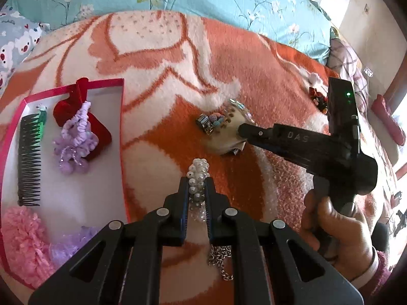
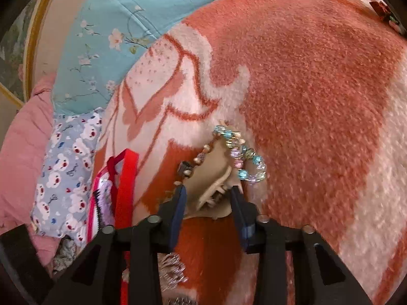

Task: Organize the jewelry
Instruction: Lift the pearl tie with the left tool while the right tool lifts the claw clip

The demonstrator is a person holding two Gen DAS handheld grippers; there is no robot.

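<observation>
Pink pom-pom (image 1: 23, 244) cut off at the left edge — small red trinkets (image 1: 316, 97) too blurred to identify.

Orange-and-white blanket (image 1: 254, 81), red-rimmed box (image 1: 122, 106)

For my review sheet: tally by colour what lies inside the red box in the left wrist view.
Black: 1, comb
Green: 1, small clip
Red: 1, velvet pouch
Purple: 2, beaded scrunchie, fluffy piece
Pink: 1, pom-pom
Total: 6
</observation>
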